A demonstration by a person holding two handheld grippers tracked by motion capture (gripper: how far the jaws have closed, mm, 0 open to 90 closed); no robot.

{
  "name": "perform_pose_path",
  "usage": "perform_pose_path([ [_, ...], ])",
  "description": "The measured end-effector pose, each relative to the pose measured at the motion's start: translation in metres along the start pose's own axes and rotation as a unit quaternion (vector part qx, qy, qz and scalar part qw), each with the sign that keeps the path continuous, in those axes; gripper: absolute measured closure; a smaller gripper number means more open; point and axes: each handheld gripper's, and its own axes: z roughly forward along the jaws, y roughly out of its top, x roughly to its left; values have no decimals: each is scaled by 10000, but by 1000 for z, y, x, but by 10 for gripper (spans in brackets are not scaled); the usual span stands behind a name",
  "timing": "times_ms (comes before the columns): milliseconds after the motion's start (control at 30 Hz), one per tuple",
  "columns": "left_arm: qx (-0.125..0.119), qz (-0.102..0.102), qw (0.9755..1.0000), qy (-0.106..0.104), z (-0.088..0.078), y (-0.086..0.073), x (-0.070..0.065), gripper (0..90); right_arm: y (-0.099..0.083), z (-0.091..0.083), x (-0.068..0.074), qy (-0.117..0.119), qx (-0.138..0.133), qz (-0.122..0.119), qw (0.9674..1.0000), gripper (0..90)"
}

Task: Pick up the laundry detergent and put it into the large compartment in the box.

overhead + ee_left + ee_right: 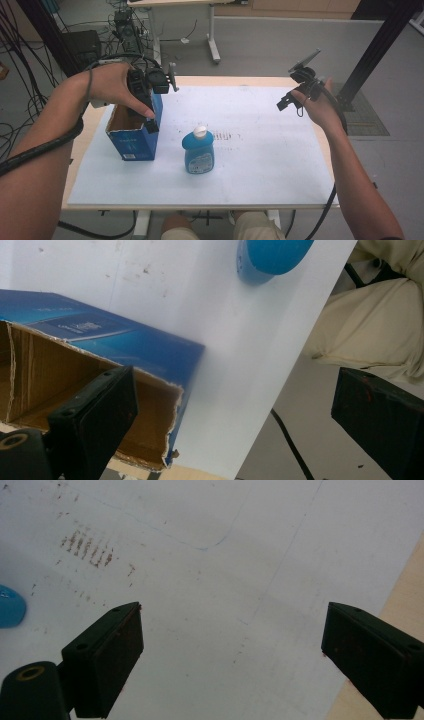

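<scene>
Table (90, 125): sheet (270, 165), box (132, 142), bottle (199, 152).

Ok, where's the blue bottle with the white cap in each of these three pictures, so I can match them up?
High view: the blue bottle stands mid-table, just right of the open blue box.
Left gripper view: its rounded blue body is cut off by the top edge, beyond the box.
Right gripper view: a blue sliver at the left edge.
Shared landmark: the white sheet under it.

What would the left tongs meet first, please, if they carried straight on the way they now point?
Probably the blue box: the left tongs are open, one jaw already over its open top, its wall between the jaws. Going on, that jaw would likely reach the cardboard inside, though depth is unclear.
</scene>
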Motion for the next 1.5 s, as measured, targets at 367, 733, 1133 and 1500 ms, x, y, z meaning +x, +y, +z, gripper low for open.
perform_pose_path([
  [367, 46, 7, 10000, -21, 1, -4, 3, 55, 3, 0, 5, -18, 4, -33, 10000, 99],
  [733, -18, 28, 10000, -47, 1, -1, 2, 55, 2, -1, 6, -35, 5, -45, 10000, 99],
  [1133, -49, 175, 9998, -33, -1, 21, -3, 55, 0, -3, 5, -36, -8, -34, 10000, 99],
  [1500, -52, 445, 9990, -55, 2, 52, -7, 55, -2, -6, 5, -18, -25, -45, 10000, 99],
])
